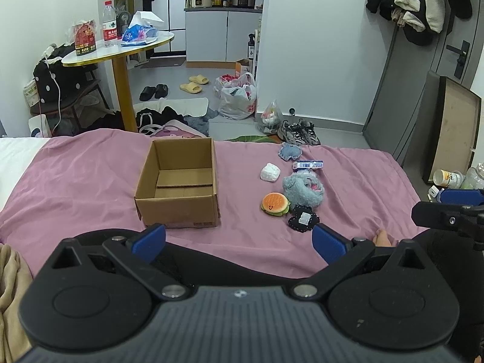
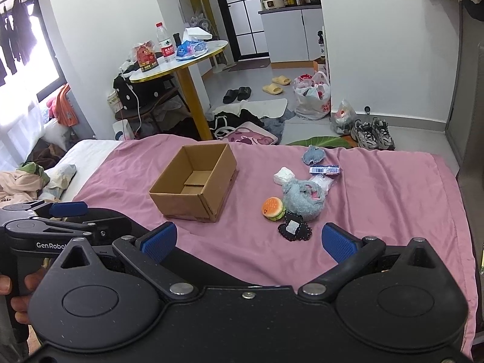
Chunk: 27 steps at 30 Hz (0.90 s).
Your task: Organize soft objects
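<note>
An open, empty cardboard box [image 1: 181, 181] [image 2: 193, 181] stands on the pink bedsheet [image 1: 90, 181]. To its right lie a plush burger [image 1: 275, 205] [image 2: 273, 208], a fluffy grey-blue bundle [image 1: 302, 190] [image 2: 302, 199], a black frilly pad [image 1: 303, 218] [image 2: 295, 227], a white wad [image 1: 270, 172] [image 2: 283, 176], a small blue-grey plush [image 1: 290, 152] [image 2: 313, 154] and a blue-white packet [image 1: 308, 165] [image 2: 325, 169]. My left gripper [image 1: 239, 240] is open near the bed's front, holding nothing. My right gripper [image 2: 248, 240] is open too, short of the black pad.
A round table [image 1: 121, 51] with a bottle and bags stands beyond the bed. Clothes, slippers, plastic bags and sneakers [image 1: 299, 133] litter the floor. A wooden board [image 1: 453, 130] leans at the right. A foot [image 1: 384, 239] rests on the sheet.
</note>
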### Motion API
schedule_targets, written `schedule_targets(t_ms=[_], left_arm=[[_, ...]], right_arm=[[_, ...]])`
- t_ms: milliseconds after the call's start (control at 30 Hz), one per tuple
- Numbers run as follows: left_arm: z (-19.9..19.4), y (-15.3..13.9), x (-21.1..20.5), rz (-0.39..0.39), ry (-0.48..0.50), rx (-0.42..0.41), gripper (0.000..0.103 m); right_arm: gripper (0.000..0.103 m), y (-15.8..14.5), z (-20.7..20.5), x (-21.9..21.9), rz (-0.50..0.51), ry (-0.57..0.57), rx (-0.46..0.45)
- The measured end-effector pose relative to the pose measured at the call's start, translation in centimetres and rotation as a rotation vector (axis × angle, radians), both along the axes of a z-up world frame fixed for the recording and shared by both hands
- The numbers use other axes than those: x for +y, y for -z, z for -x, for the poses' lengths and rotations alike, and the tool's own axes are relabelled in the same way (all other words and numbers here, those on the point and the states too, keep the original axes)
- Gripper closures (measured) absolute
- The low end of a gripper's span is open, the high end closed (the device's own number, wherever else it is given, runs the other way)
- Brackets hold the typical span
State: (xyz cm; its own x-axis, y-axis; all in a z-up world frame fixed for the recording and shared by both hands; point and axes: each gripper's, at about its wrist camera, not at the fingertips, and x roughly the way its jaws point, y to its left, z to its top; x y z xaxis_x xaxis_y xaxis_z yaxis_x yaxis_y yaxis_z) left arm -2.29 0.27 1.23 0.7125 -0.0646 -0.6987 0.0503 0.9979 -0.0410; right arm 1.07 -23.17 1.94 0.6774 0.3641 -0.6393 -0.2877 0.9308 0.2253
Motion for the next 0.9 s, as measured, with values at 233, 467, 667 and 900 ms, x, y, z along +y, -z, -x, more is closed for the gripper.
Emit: schedule_targets(t_ms=[233,467,667,900], left_arm=[[0.08,-0.42,0.23,0.004,-0.002,-0.009,0.001],[-0.03,-0.82,0.09,0.002,0.001,-0.015,0.001],[0.0,-0.84,0.1,0.006,0.004,-0.018,0.001],[-0.17,-0.78,0.22,0.019,0.001,-0.017,0.001]], right_arm=[[0.0,-0.3,0.03,-0.14,0.004,0.01,-0.007],[0.0,-0.62,0.06,-0.14,0.01,0.015,-0.016],[0.0,-0.52,-0.09,-0.19,0.012,0.024,-0.018],[0.0,-0.32,-0.2,-0.52,0.012,0.029,-0.014]])
